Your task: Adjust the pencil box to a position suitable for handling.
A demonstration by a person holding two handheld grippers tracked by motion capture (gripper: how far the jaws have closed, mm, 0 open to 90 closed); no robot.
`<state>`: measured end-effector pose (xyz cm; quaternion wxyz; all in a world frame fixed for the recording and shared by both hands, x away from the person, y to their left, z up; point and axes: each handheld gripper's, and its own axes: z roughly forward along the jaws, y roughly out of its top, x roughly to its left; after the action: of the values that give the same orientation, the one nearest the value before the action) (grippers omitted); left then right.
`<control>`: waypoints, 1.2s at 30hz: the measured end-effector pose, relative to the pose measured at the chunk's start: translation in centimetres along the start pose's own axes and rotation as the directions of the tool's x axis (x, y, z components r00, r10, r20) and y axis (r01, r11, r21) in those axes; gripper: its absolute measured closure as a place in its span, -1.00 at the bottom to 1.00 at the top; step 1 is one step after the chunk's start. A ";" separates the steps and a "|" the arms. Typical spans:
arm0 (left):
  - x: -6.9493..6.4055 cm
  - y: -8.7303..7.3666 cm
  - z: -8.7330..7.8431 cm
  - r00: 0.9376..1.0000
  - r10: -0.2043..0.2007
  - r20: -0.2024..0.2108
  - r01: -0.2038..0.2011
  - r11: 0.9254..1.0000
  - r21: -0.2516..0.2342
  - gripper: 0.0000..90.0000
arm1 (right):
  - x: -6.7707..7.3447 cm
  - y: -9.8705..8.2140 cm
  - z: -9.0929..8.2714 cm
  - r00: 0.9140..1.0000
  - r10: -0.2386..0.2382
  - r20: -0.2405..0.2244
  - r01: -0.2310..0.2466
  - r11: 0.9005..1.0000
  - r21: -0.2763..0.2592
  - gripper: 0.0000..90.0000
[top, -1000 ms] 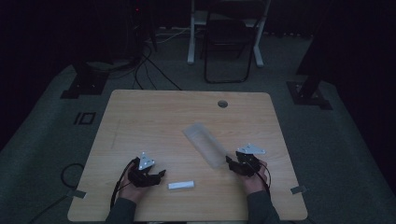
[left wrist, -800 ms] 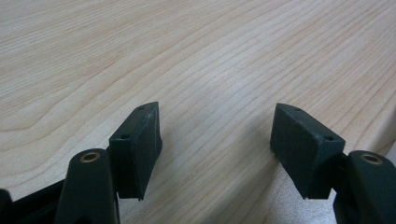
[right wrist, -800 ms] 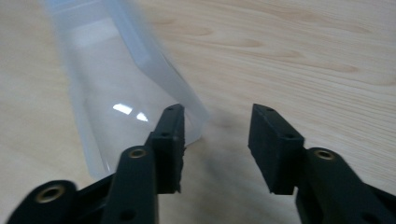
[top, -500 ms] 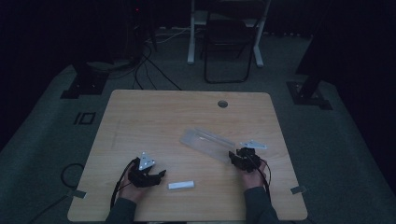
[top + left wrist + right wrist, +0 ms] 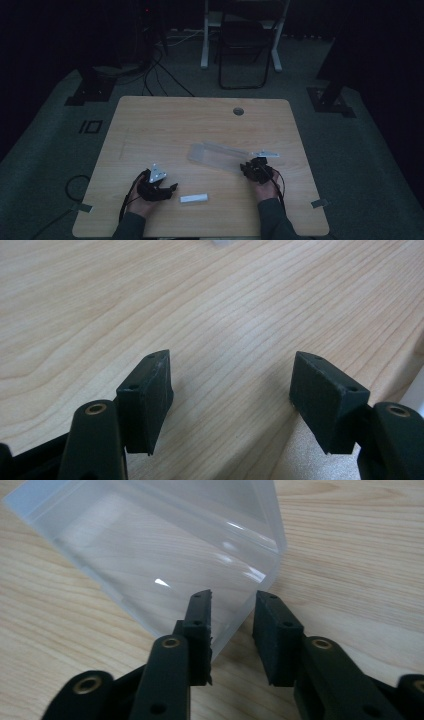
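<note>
The clear box (image 5: 165, 555) runs off the picture's top edge.

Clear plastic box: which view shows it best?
The right gripper view: the clear plastic box is close up, one wall between the right gripper's fingers. The high view shows the clear plastic box small and dim, lying on the wooden table.

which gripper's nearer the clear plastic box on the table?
Right. The right gripper is at the clear plastic box's near end, its jaws just closing, one wall between them. The left gripper sits apart, toward the table's front left, by a small white block.
</note>
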<state>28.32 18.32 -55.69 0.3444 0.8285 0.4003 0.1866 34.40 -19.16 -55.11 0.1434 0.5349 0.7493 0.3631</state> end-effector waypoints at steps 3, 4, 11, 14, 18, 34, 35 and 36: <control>-0.2 0.3 -0.4 1.000 0.008 -0.001 -0.008 1.000 -0.030 -0.29 | 0.6 0.2 0.2 1.000 -0.025 -0.019 0.025 1.000 0.005 0.60; -0.3 0.4 -0.5 1.000 0.007 0.000 -0.007 0.999 -0.037 -0.30 | 0.9 0.2 0.3 0.999 -0.035 -0.027 0.035 0.999 0.007 0.61; -1.2 1.8 -0.3 0.999 0.049 -0.011 -0.049 0.998 -0.043 -0.47 | 2.4 0.6 1.0 0.995 -0.083 -0.064 0.084 0.996 0.011 0.70; -1.4 2.1 0.0 0.998 0.054 -0.022 -0.055 0.998 -0.032 -0.61 | 2.8 0.7 1.2 0.992 -0.099 -0.077 0.100 0.995 0.011 0.75; -1.5 2.2 0.1 0.998 0.054 -0.033 -0.055 0.998 -0.037 -0.68 | 3.4 0.9 1.5 0.988 -0.121 -0.093 0.123 0.992 0.016 0.83; -2.4 3.3 0.4 0.992 0.127 -0.024 -0.128 0.986 -0.103 -0.18 | 5.2 1.4 2.0 0.968 -0.198 -0.153 0.199 0.980 -0.007 0.64; -2.4 3.3 0.4 0.992 0.123 -0.025 -0.125 0.986 -0.108 -0.09 | 5.2 1.4 1.8 0.969 -0.199 -0.149 0.199 0.980 -0.012 0.60; -2.4 3.3 0.4 0.992 0.123 -0.028 -0.125 0.986 -0.111 -0.02 | 5.2 1.4 1.6 0.968 -0.203 -0.145 0.203 0.979 -0.017 0.56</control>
<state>28.92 14.78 -53.66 0.3739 0.8291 0.3405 0.2385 34.33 -13.62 -54.31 0.1253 0.4273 0.8081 0.3855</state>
